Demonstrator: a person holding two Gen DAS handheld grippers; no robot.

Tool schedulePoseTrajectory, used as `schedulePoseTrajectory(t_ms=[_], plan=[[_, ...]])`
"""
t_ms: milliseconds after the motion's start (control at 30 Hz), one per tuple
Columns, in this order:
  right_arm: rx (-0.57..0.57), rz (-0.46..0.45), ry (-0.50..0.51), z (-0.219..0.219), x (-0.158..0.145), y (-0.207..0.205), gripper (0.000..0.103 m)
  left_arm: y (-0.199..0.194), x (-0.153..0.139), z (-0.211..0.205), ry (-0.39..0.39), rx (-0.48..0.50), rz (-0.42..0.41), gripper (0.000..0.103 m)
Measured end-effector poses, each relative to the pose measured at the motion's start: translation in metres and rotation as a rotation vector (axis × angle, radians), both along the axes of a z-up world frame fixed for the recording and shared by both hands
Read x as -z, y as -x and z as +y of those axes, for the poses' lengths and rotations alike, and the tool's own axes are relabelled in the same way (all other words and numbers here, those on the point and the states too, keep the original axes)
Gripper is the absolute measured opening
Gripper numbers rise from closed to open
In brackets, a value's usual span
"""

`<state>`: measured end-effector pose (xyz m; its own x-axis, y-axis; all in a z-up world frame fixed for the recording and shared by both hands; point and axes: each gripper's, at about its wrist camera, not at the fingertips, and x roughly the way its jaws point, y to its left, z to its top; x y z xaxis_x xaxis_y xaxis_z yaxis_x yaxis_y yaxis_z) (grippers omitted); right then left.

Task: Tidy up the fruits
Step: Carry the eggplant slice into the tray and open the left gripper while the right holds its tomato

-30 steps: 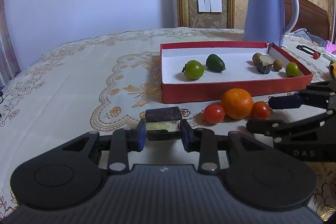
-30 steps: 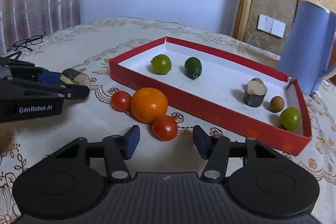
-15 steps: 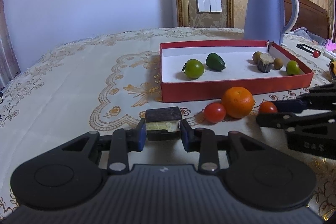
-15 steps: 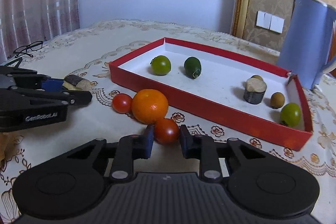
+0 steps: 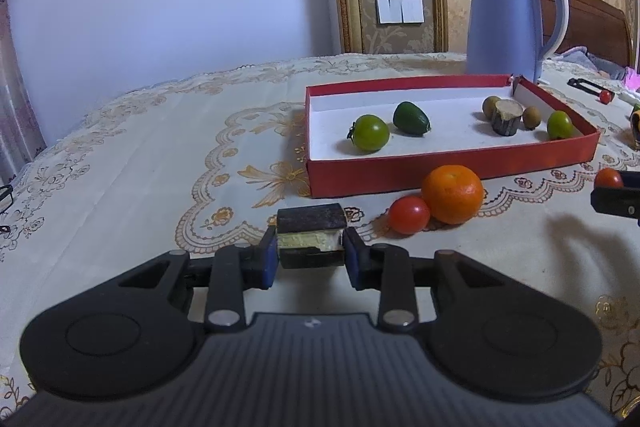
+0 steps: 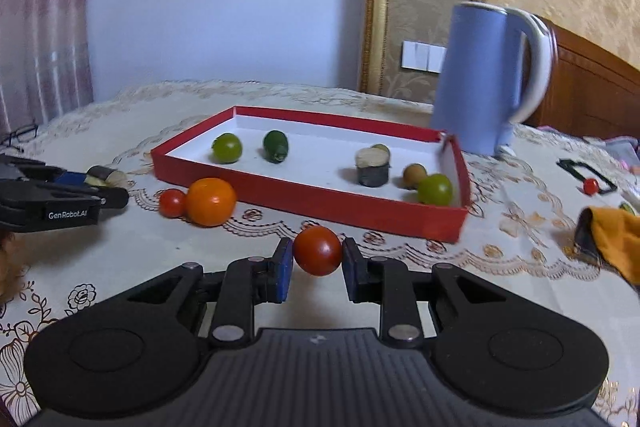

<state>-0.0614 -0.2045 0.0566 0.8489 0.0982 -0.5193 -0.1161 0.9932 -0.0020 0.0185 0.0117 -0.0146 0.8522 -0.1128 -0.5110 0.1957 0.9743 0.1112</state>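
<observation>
My right gripper [image 6: 316, 263] is shut on a red tomato [image 6: 317, 250] and holds it above the cloth, in front of the red tray [image 6: 308, 201]; the tomato also shows in the left wrist view [image 5: 608, 178]. My left gripper [image 5: 310, 257] is shut on a dark-skinned cut piece with a pale face [image 5: 311, 235], low over the table left of the tray [image 5: 440, 169]. An orange [image 5: 453, 193] and another red tomato [image 5: 409, 215] lie in front of the tray. Inside lie a green tomato [image 5: 370, 133], a dark green fruit [image 5: 411, 119], a cut stump piece [image 5: 507, 116] and small fruits.
A blue kettle [image 5: 508, 23] stands behind the tray. An orange cloth [image 6: 612, 239] and a black clip with a red ball [image 6: 588, 183] lie at the right. Glasses [image 6: 20, 135] lie at the far left. The lace tablecloth [image 5: 140, 163] covers the table.
My right gripper closed on the red tomato beside the orange, lifted it and carried it to the right. My left gripper kept still with its cut piece.
</observation>
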Motion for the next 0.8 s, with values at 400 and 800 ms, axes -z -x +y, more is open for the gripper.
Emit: schedulePoseTrajectory(t_ms=[400,800], plan=[[-0.001,-0.008,-0.028,-0.007,0.004,0.011,0.025,-0.002,-0.024,-0.035,-0.049,0.048,-0.056,0.031],[-0.010,-0.028,-0.054,-0.012,0.000,0.018,0.025,-0.041,-0.046,-0.073,-0.079,0.042,-0.084,0.031]])
